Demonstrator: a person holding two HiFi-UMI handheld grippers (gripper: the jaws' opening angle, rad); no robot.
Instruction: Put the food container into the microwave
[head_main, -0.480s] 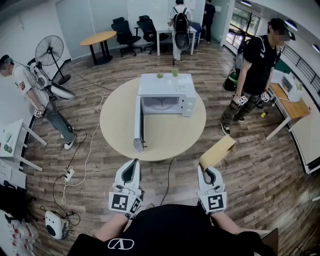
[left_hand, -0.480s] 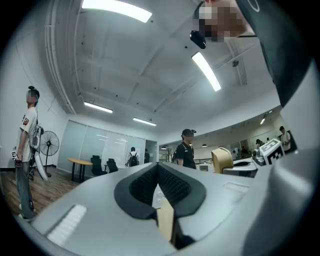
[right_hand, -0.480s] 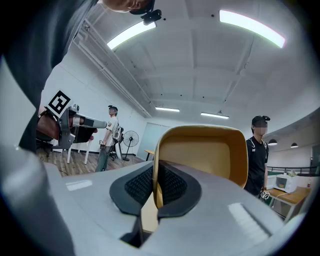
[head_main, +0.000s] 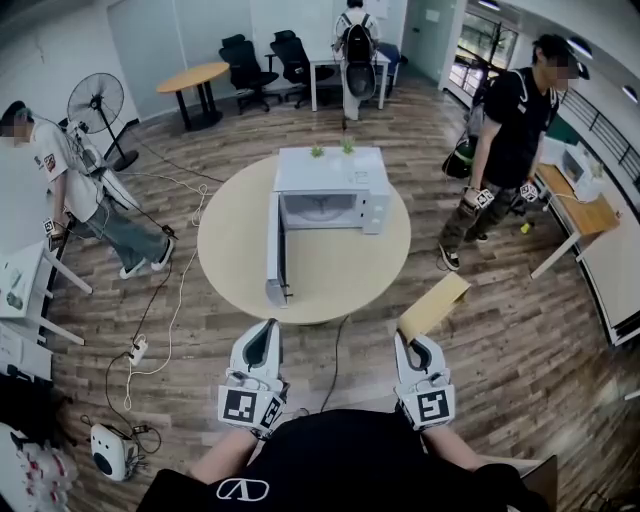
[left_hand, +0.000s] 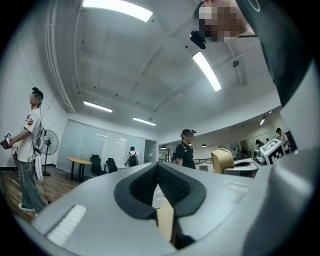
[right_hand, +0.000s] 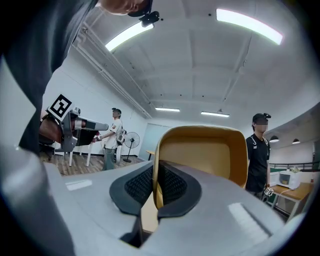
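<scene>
In the head view a white microwave (head_main: 330, 172) stands at the far side of a round beige table (head_main: 340, 275), its door (head_main: 275, 252) swung open to the left and its cavity empty. A tan food container (head_main: 433, 306) is held tilted up off the table's near right edge, with my right gripper (head_main: 419, 346) shut on its rim. In the right gripper view the container (right_hand: 202, 155) rises just beyond the jaws, which pinch its wall. My left gripper (head_main: 262, 340) hangs near the table's front edge, jaws closed together on nothing (left_hand: 157, 175).
A person in black (head_main: 515, 130) stands right of the table; another in white (head_main: 75, 185) walks at the left by a floor fan (head_main: 97, 100). Cables and a power strip (head_main: 138, 348) lie on the wood floor at left. Desks (head_main: 585, 215) line the right.
The person at the left has stepped further left. Both grippers and the container hold the same place.
</scene>
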